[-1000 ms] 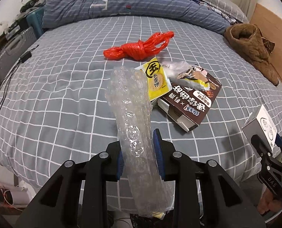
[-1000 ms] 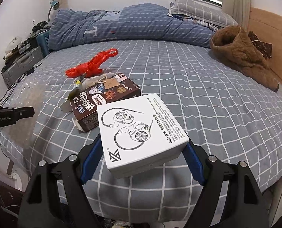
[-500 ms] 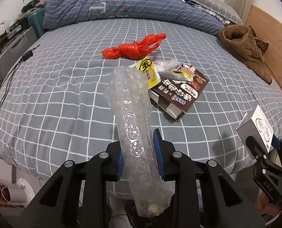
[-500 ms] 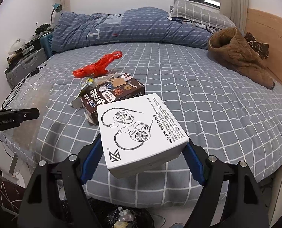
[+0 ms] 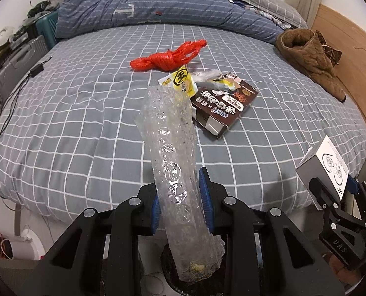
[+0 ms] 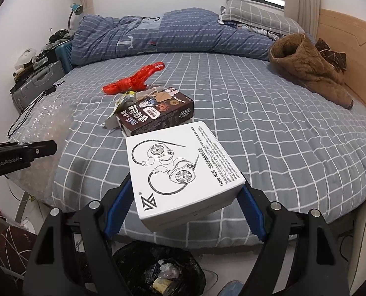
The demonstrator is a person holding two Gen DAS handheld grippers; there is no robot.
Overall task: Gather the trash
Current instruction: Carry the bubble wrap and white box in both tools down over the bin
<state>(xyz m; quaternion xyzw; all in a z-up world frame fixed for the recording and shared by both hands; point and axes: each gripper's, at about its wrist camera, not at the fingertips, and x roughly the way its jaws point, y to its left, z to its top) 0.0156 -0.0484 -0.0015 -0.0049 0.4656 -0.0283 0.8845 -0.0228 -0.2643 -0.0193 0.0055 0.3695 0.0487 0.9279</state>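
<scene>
My left gripper (image 5: 180, 199) is shut on a roll of clear bubble wrap (image 5: 172, 153), held off the foot of the bed; the wrap also shows at the left of the right wrist view (image 6: 47, 123). My right gripper (image 6: 183, 197) is shut on a white earphone box (image 6: 183, 170), held over a black-lined trash bin (image 6: 158, 268) on the floor. The box shows in the left wrist view too (image 5: 327, 167). On the bed lie a red plastic bag (image 5: 168, 56), a yellow snack wrapper (image 5: 183, 81), a brown carton (image 5: 225, 103) and crumpled clear wrappers (image 5: 212, 79).
The bed has a grey checked sheet (image 6: 269, 128), a blue duvet (image 6: 163, 34) at the far end and a brown garment (image 6: 308, 69) at the right by the wooden headboard. A grey suitcase (image 6: 35, 86) and a black cable (image 5: 12, 98) lie at the left.
Both grippers have pulled back from the bed with their loads. The trash bin has come into view below the right gripper.
</scene>
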